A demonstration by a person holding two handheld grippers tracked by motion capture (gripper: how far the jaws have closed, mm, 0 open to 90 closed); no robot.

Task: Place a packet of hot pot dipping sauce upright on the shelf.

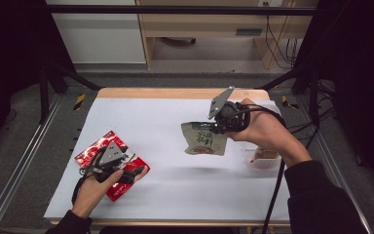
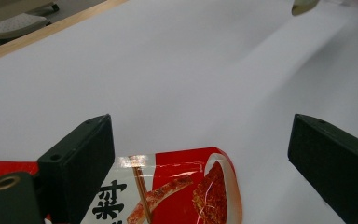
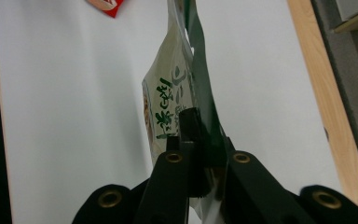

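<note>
A white sheet (image 1: 175,195) covered the tabletop (image 1: 175,92), whose pale wooden edge showed along the far side. Grey floor (image 1: 199,78) lay beyond it, with a light wooden cabinet (image 1: 199,24) and a white panel (image 1: 97,39) standing at the back. Black frame bars (image 1: 175,9) crossed overhead, metal rails (image 1: 14,175) ran along the left, and cables (image 1: 277,44) hung near the right rear. Both sides stood dark.

Red packet (image 1: 112,165) printed with white patches and black characters at eight o'clock; cream pouch (image 1: 204,139) with green lettering at centre; white table (image 1: 175,190).

Probably lab: black frame (image 1: 175,9), cables (image 1: 277,44).
</note>
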